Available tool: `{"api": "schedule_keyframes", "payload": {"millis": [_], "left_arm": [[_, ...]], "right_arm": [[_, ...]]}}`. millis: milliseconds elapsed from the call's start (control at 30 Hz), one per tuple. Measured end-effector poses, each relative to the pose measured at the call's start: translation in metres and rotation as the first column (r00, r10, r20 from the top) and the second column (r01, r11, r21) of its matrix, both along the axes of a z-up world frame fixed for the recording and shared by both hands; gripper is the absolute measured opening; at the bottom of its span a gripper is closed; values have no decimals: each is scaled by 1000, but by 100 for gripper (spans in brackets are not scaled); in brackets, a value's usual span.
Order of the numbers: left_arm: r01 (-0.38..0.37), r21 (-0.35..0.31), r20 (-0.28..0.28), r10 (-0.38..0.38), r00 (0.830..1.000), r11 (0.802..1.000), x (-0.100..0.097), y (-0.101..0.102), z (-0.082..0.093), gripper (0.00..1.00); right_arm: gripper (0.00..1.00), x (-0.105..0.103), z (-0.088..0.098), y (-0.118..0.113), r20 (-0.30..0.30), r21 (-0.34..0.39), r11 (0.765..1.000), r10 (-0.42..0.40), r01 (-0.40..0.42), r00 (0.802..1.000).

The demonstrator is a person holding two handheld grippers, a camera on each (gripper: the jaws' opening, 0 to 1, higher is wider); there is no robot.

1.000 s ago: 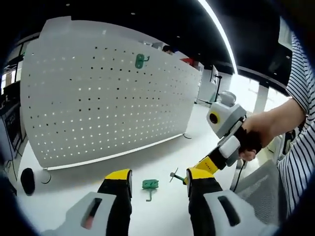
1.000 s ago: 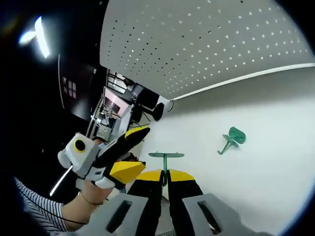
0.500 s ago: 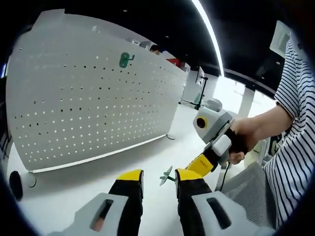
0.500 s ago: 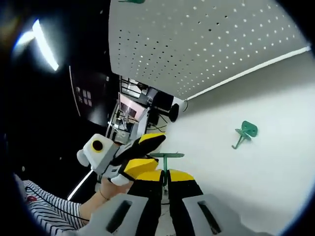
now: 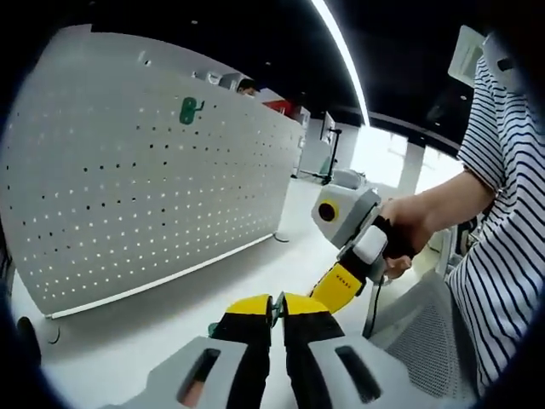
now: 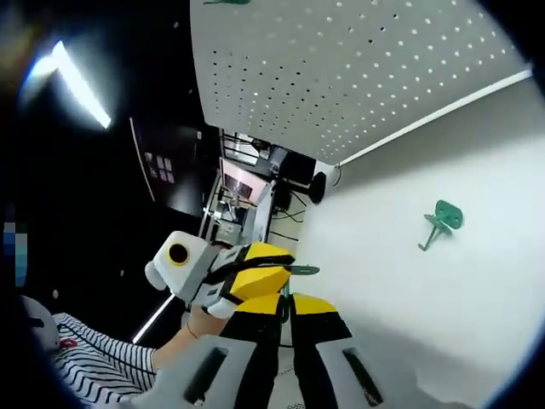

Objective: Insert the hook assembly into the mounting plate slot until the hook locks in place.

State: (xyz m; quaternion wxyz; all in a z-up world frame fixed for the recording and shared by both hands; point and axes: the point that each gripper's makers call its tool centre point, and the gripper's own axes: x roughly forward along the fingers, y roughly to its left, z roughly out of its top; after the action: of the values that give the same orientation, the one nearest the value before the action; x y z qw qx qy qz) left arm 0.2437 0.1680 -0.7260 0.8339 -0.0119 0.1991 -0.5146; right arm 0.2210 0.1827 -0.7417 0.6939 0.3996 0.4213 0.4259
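A small green hook piece (image 6: 294, 270) with a flat plate on a thin stem is held above the white table (image 6: 409, 290). My right gripper (image 6: 286, 300) is shut on its stem. My left gripper (image 5: 277, 303) has its yellow jaws shut on the same piece (image 5: 277, 308), a green sliver between them. In the right gripper view, the left gripper (image 6: 277, 266) reaches in from the left at the plate. Coming in from the right, the right gripper (image 5: 334, 285) meets my left jaws. A second green hook (image 6: 443, 220) lies on the table. The white pegboard (image 5: 145, 187) carries a mounted green hook (image 5: 189, 109).
A person in a striped shirt (image 5: 502, 256) stands at the right, one hand (image 5: 409, 234) on the right gripper. The pegboard stands upright on the table on a base rail (image 5: 162, 277). Dark office equipment (image 6: 255, 183) lies beyond the table's left end.
My left gripper's jaws went from wide apart to shut on the green piece held by the right gripper. Both grippers have come together and lifted away from the hook on the table.
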Motion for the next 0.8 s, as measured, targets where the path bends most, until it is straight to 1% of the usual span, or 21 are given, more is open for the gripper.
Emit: {"api": "schedule_keyframes", "payload": {"millis": [67, 100, 133, 167, 200, 233, 267, 333, 367, 433, 467, 500, 533, 567, 600, 633, 667, 700, 733, 767, 800], "left_arm": [[-4, 8, 1, 4, 1000, 1000, 1, 0, 0, 3], [-11, 11, -11, 12, 1000, 1000, 1, 1, -1, 3], [-19, 20, -10, 19, 1000, 1000, 3, 2, -2, 3], [-21, 24, -10, 21, 1000, 999, 3, 2, -3, 2], [-43, 22, -19, 43, 999, 999, 6, 3, -4, 2], [-69, 43, -38, 70, 997, 997, 8, 7, -8, 2], [-84, 59, -34, 86, 996, 995, 11, 9, -10, 1], [-136, 80, -57, 141, 988, 988, 16, 16, -15, 1], [-157, 96, -73, 165, 984, 983, 18, 20, -18, 1], [-211, 98, -99, 220, 970, 973, 23, 27, -19, 1], [-246, 101, -121, 257, 959, 964, 26, 32, -20, 1], [-261, 104, -130, 274, 953, 960, 27, 35, -21, 1], [-270, 109, -139, 284, 949, 957, 28, 37, -22, 1], [-277, 121, -148, 293, 945, 953, 30, 41, -24, 1], [-283, 143, -143, 303, 942, 948, 31, 45, -25, 1], [-294, 154, -133, 315, 940, 943, 32, 47, -26, 1], [-315, 158, -136, 336, 932, 936, 33, 50, -24, 1], [-329, 152, -144, 350, 925, 932, 34, 52, -23, 1], [-344, 144, -157, 365, 918, 928, 35, 54, -21, 1], [-356, 134, -170, 376, 911, 925, 35, 54, -19, 1], [-379, 113, -184, 394, 901, 919, 37, 56, -15, 1]], "right_arm": [[1, 1, 0, 1, 39, -24, 1000, 3, -3, 999], [2, 4, 1, 1, 77, -38, 999, 1, 2, 997], [2, 6, 1, -1, 100, -49, 999, -3, 8, 995], [2, 8, 3, -1, 149, -56, 998, 0, 8, 989], [2, 9, 3, -2, 167, -62, 998, 5, 6, 986], [3, 18, 4, -6, 237, -96, 994, -26, 50, 971], [3, 22, 6, -8, 271, -106, 992, -41, 72, 962], [5, 21, 12, -7, 282, -102, 993, -36, 67, 959], [6, 21, 16, -6, 309, -111, 992, -29, 66, 951], [9, 23, 18, -4, 395, -168, 984, 10, 62, 918], [9, 23, 21, -2, 453, -210, 976, 49, 53, 890], [9, 21, 23, 1, 485, -231, 972, 72, 48, 871], [9, 20, 25, 4, 529, -259, 965, 102, 46, 842], [10, 19, 28, 6, 555, -268, 962, 113, 48, 824], [10, 18, 31, 8, 590, -288, 956, 133, 54, 796], [11, 18, 32, 9, 612, -308, 949, 143, 69, 777], [12, 18, 29, 8, 628, -356, 932, 183, 70, 756], [14, 18, 27, 8, 632, -396, 915, 214, 73, 745], [17, 20, 26, 8, 648, -427, 901, 245, 78, 721], [17, 20, 27, 10, 672, -459, 884, 283, 85, 685], [17, 21, 29, 11, 685, -468, 879, 296, 90, 666]]}}
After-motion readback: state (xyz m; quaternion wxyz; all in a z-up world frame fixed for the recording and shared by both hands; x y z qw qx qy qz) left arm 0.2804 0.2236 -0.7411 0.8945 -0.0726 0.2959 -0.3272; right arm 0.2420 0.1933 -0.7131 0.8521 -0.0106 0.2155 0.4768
